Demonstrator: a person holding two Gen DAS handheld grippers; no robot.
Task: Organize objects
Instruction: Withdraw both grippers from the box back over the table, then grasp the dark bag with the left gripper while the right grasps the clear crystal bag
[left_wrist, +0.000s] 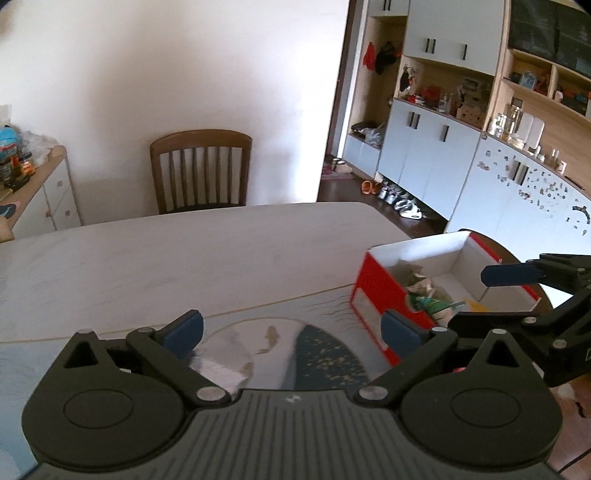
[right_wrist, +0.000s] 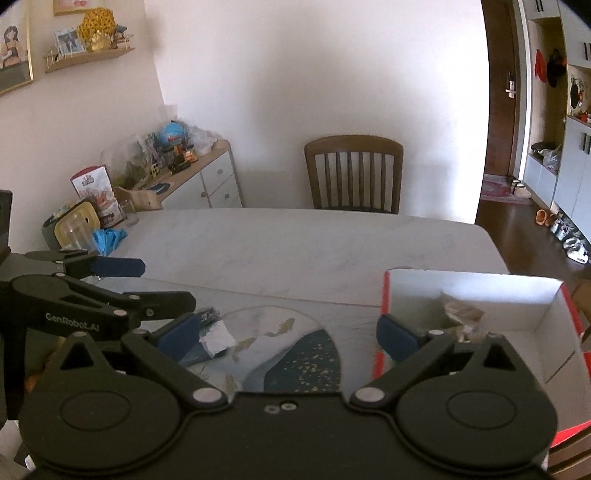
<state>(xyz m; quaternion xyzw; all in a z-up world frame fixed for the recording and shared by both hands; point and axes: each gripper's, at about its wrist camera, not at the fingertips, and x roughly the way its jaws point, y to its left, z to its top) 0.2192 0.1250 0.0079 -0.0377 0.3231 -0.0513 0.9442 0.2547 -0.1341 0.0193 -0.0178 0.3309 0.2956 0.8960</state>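
Both tools were spread wide and held nothing: the left hand-held gripper (left_wrist: 291, 328) and the right hand-held gripper (right_wrist: 291, 332) hovered above the patterned mat (right_wrist: 295, 354), just left of the red box (left_wrist: 384, 299). That box sat on the desk (left_wrist: 184, 251) with its top open, presumably to collect things; small toys (left_wrist: 428, 295) already lay inside. A small silvery item (right_wrist: 218, 339) lay left of the box, probably due next.

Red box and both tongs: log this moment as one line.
left tongs: open, empty | right tongs: open, empty | red box: on table, open, small items inside | placemat: below both tongs
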